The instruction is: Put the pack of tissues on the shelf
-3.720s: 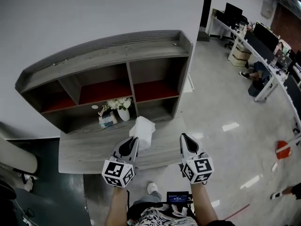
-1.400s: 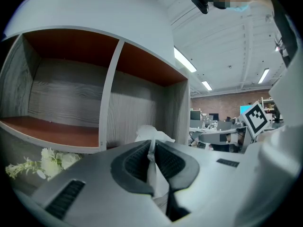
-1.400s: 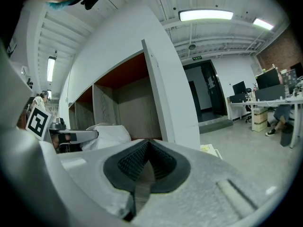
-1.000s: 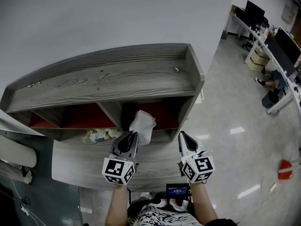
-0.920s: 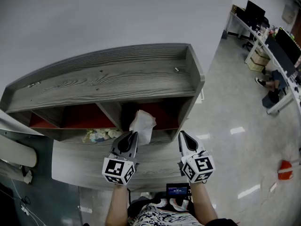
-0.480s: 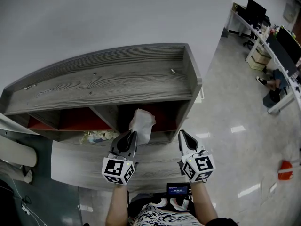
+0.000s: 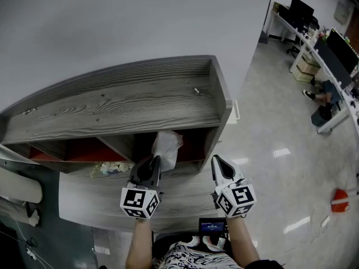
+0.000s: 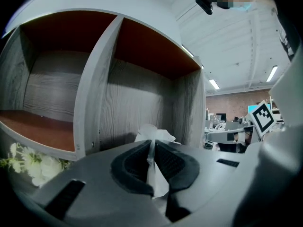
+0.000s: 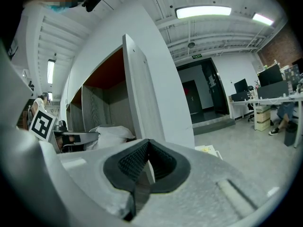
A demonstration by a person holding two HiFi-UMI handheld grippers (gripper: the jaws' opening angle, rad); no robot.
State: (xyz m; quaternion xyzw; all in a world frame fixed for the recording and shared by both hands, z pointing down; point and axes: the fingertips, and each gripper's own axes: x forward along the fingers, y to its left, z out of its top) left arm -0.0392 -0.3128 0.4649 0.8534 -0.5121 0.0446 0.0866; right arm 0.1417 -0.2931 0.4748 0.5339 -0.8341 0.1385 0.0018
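Observation:
The pack of tissues [image 7: 166, 146] is a soft white plastic pack. My left gripper [image 7: 152, 162] is shut on its wrapper and holds it up at the mouth of the upper right compartment of the grey wooden shelf [image 7: 123, 102]. In the left gripper view a thin fold of the tissue pack [image 8: 154, 135] runs between the pads of the left gripper [image 8: 151, 148], with the red-topped compartment [image 8: 142, 103] right behind it. My right gripper [image 7: 216, 161] hangs beside it, shut and holding nothing. From the right gripper [image 9: 147, 144] view the tissue pack [image 9: 111, 132] shows at the left.
White flowers [image 7: 110, 167] stand in the lower left compartment, also seen low in the left gripper view as flowers [image 8: 27, 162]. A grey ledge [image 7: 90, 198] juts out under the shelf. The shelf's end panel [image 9: 142, 108] is close to the right gripper. Office desks [image 7: 320, 43] stand far right.
Since the earliest frame the pack has risen from the ledge's level to the front of the upper right compartment. Over the last second the shelf only drifts slightly left in view.

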